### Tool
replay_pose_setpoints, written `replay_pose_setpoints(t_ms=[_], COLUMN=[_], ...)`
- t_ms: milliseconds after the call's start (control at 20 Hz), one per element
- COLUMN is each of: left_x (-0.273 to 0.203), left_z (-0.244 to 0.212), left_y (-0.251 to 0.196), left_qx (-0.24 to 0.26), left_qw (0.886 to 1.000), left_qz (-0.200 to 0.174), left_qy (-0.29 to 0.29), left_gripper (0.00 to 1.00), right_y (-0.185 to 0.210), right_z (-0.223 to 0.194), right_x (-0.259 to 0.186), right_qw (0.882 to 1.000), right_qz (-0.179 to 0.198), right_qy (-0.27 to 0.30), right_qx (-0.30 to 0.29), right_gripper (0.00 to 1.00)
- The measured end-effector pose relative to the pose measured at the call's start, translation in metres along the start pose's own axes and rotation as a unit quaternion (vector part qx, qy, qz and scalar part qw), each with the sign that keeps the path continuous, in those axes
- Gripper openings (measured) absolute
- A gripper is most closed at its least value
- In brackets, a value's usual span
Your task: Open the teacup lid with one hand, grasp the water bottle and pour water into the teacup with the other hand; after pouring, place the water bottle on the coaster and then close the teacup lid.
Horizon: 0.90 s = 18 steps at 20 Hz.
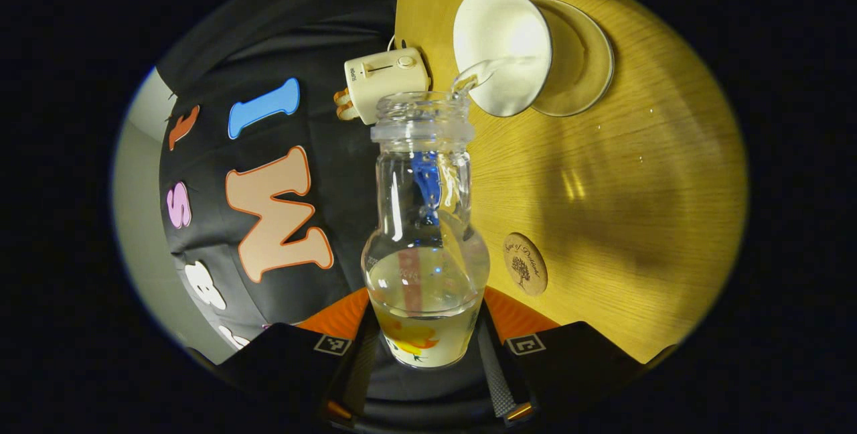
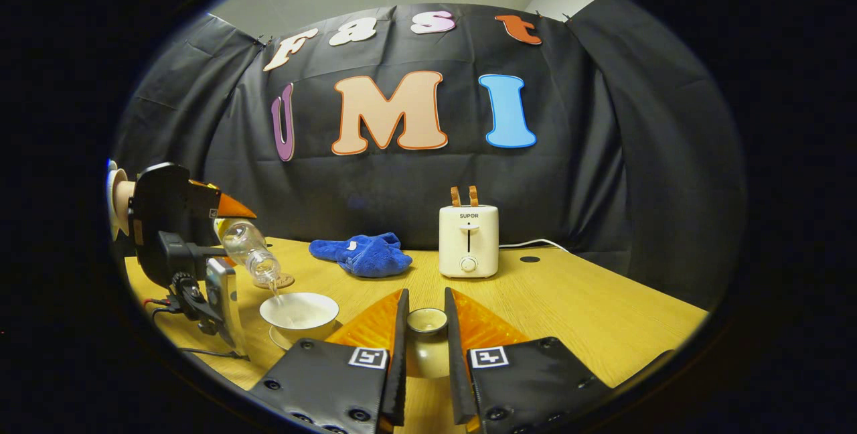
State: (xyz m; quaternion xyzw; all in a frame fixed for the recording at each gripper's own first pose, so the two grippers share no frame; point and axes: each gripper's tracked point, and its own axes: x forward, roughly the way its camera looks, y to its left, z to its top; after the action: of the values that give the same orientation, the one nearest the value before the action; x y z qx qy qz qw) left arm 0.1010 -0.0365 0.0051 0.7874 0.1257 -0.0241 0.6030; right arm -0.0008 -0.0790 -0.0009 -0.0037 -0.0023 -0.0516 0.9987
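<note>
My left gripper (image 1: 425, 333) is shut on the base of a clear water bottle (image 1: 425, 220), which is tipped over with its open mouth above the white teacup (image 1: 502, 49). A thin stream of water runs from the bottle into the cup, which stands on its saucer (image 1: 589, 59). The round wooden coaster (image 1: 525, 264) lies bare on the table beside the bottle. In the right gripper view the tilted bottle (image 2: 249, 250) pours into the teacup (image 2: 299, 310) at the left. My right gripper (image 2: 426, 307) is shut on the teacup lid (image 2: 427, 353), held just above the table, right of the cup.
A cream toaster (image 2: 469, 241) stands at the back of the wooden table (image 2: 589, 313), with its cord trailing right. A blue cloth (image 2: 365, 254) lies left of it. The coaster (image 2: 278, 281) sits behind the cup.
</note>
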Motion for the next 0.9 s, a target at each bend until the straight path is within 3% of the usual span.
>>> replay_pose_setpoints(t_ms=[900], left_x=[-0.003], left_z=[0.011], left_y=[0.035], left_qx=[0.094], left_qw=[0.994], left_qz=[0.046], left_qy=[0.000], left_gripper=[0.69], right_y=[0.000], right_z=[0.000], right_x=[0.000], right_qw=[1.000], right_qz=[0.000], right_qy=[0.000], right_qx=[0.000], right_gripper=[0.30])
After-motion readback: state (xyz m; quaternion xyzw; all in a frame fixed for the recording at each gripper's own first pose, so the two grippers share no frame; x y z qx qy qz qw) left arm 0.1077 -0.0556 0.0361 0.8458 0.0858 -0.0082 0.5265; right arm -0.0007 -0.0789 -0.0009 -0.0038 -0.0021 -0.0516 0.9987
